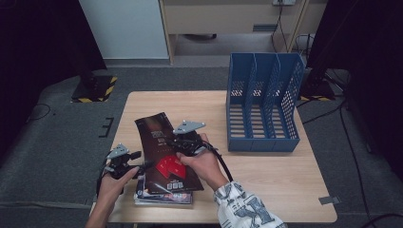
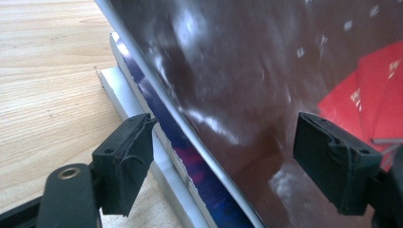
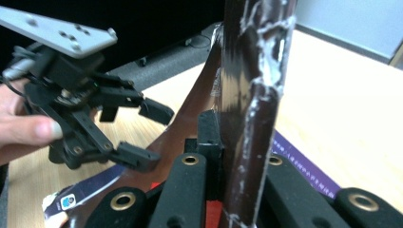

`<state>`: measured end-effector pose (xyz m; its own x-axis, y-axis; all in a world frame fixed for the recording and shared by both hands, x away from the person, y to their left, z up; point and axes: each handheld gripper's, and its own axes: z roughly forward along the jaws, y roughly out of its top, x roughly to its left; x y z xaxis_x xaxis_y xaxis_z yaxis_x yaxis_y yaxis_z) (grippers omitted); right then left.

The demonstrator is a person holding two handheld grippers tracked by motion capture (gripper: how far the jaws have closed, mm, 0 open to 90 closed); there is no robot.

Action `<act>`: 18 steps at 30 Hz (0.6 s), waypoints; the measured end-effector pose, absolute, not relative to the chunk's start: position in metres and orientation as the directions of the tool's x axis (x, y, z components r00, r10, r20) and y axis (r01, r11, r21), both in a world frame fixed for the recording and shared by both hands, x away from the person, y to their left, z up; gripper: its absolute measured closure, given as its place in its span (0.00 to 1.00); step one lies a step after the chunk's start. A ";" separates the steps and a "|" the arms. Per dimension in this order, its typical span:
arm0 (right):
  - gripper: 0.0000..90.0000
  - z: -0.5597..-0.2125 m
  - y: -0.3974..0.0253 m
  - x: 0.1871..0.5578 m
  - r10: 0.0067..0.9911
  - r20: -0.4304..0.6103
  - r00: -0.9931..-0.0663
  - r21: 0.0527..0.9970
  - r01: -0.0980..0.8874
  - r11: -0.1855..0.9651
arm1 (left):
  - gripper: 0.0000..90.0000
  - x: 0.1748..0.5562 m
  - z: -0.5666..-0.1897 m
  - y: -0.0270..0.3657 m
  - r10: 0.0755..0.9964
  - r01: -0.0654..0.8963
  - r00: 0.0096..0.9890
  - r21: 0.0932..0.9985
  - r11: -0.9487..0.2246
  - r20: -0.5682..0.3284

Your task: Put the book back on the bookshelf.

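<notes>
Right gripper (image 1: 177, 143) fingers pinching edge of glossy dark-brown magazine with red emblem (image 1: 164, 154), lifting it off stack on counter (image 1: 266, 175). Left gripper (image 1: 135, 161) fingers gaping, straddling lower edge. Judging thin, floppy, slick; gripping near spine advisable.

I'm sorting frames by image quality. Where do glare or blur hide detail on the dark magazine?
Left gripper view: white glare streaks its glossy cover, the dark magazine looks soft. Right gripper view: its close edge is blurred with bright reflections. High view: evenly lit, small print unreadable.

Wooden table (image 1: 266, 166) on grey carpet (image 1: 57, 142); pale wall panel (image 1: 123, 28) and wooden cabinet (image 1: 228, 19) behind, dark sides.
</notes>
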<state>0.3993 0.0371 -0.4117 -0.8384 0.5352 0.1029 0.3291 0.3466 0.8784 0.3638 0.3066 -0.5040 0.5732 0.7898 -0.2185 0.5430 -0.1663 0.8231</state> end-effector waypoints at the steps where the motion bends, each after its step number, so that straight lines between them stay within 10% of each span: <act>1: 0.96 -0.410 0.037 0.399 0.530 0.101 -0.842 0.881 0.323 0.346 | 0.23 0.364 -0.503 0.306 0.785 0.537 0.579 0.828 -0.161 -0.222; 18: 0.96 -0.385 0.037 0.395 0.465 0.073 -0.882 0.924 0.235 0.301 | 0.28 0.366 -0.501 0.304 0.737 0.511 0.623 0.850 -0.130 -0.262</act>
<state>0.3948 0.0371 -0.3849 -0.8821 0.4653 0.0731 0.2352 0.3008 0.9242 0.3665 0.3036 -0.5013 0.6234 0.7367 -0.2621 0.5107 -0.1298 0.8499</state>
